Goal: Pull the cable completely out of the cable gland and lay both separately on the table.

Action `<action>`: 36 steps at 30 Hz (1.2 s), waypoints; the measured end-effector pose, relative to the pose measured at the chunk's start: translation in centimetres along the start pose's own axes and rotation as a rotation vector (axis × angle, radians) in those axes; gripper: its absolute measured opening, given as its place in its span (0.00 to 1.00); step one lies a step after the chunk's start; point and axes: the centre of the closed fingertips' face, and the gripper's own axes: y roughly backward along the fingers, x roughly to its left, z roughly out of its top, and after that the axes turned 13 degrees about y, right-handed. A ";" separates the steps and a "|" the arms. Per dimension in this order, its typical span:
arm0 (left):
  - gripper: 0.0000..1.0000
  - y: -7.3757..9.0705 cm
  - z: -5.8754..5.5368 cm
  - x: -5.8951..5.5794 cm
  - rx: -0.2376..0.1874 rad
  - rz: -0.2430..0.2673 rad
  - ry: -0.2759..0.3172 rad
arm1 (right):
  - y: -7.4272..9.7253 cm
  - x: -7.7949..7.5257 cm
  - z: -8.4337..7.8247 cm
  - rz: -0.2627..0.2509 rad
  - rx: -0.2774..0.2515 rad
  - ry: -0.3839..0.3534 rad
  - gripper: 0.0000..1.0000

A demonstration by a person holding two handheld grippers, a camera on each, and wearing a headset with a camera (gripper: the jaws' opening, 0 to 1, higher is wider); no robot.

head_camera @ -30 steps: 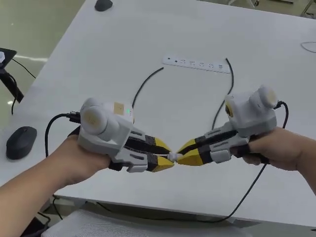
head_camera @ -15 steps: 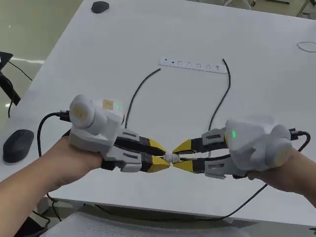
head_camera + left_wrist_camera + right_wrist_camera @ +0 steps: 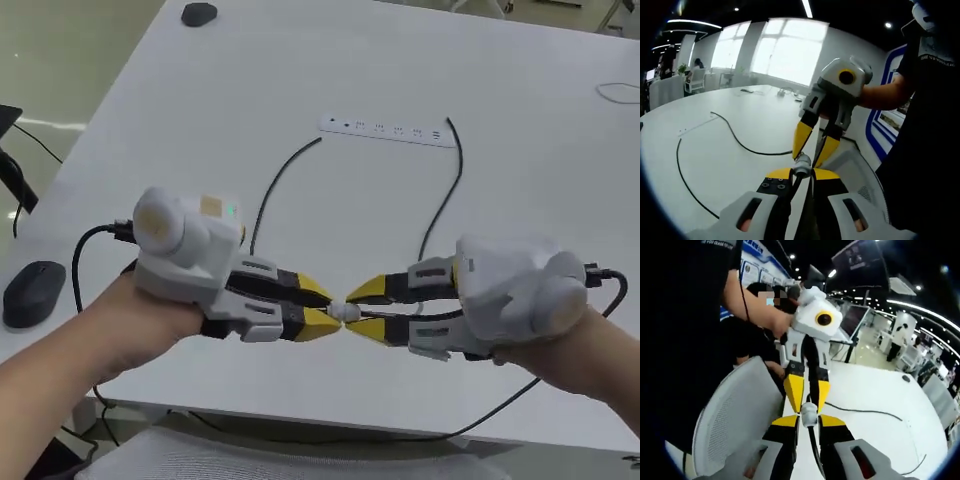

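A small white cable gland (image 3: 347,312) hangs in the air in front of the table's near edge, pinched from both sides. My left gripper (image 3: 333,317) is shut on its left end. The right gripper (image 3: 359,311) meets it tip to tip and is shut on its right end. A thin black cable (image 3: 402,313) runs back from the gland between the right jaws. In the left gripper view the gland (image 3: 801,166) sits at my own yellow tips. The right gripper view shows the gland (image 3: 808,415) with the cable (image 3: 814,447) trailing toward the camera.
On the white table (image 3: 250,80) a power strip (image 3: 385,130) lies at the back. Two loose black cables (image 3: 272,195) (image 3: 443,205) curve toward me. One mouse (image 3: 22,293) sits at the left edge, another (image 3: 198,14) far back. A grey mesh chair (image 3: 735,415) stands below.
The right gripper has rolled over onto its side while staying tip to tip with the left one on the gland. Over the last half second both grippers hardly moved.
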 end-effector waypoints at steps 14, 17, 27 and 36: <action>0.15 -0.1 0.0 -0.1 0.015 0.007 -0.076 | 0.9 -0.8 -0.4 0.292 -0.173 -0.742 0.20; 0.15 -0.1 -0.1 -0.1 0.021 0.008 -0.086 | 0.4 -0.6 -0.8 0.311 -0.162 -0.760 0.18; 0.15 -0.2 -0.3 -0.1 0.033 -0.001 -0.084 | 0.0 0.6 -0.4 0.371 -0.195 -0.793 0.10; 0.15 -0.6 -0.4 0.0 0.042 -0.009 -0.062 | 0.0 0.6 -0.6 0.324 -0.187 -0.642 0.08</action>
